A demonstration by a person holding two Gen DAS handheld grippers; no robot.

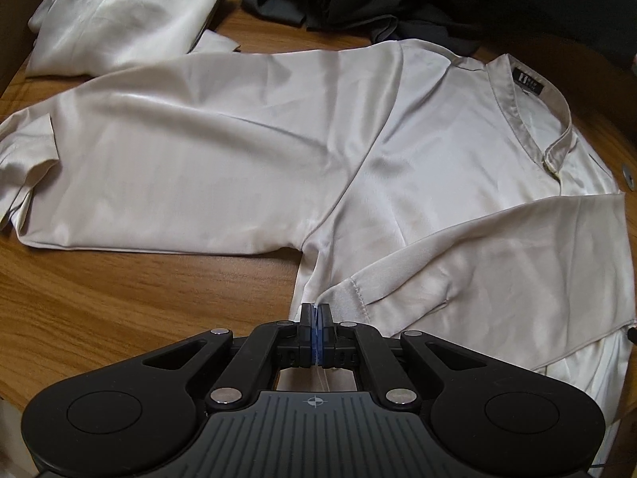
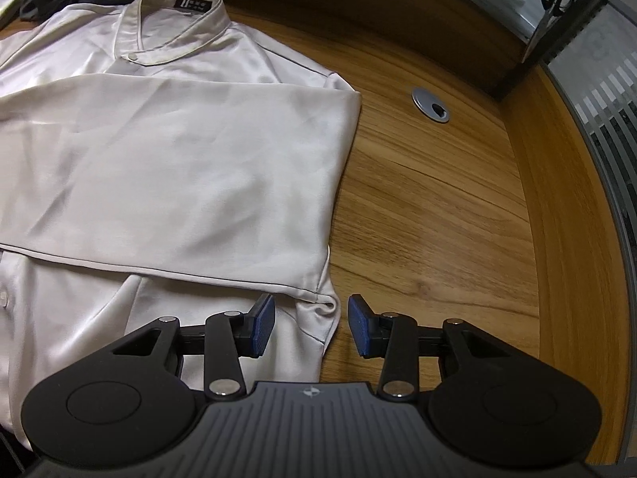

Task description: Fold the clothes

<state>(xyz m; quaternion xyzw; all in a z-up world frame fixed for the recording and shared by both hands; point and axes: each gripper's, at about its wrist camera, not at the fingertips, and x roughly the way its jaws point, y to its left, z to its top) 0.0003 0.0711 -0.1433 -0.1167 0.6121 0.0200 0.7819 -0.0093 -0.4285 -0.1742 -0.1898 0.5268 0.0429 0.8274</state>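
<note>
Pale satin collared shirt (image 1: 247, 151): flat on wooden table (image 1: 119, 298), one sleeve (image 2: 179, 167) folded across chest. Left gripper (image 1: 317, 314): pressed together, pinching cuff (image 1: 346, 298), presumably to place it. Right gripper (image 2: 311, 326): spread, straddling side seam, gripping nothing.

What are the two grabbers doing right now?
Left gripper: shut, pinching the shirt edge.
Right gripper: open, holding nothing.

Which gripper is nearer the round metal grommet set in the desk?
Right. The right gripper stands open at the shirt's edge nearest the grommet; the left gripper, shut on shirt fabric, sits across the shirt from it.
</note>
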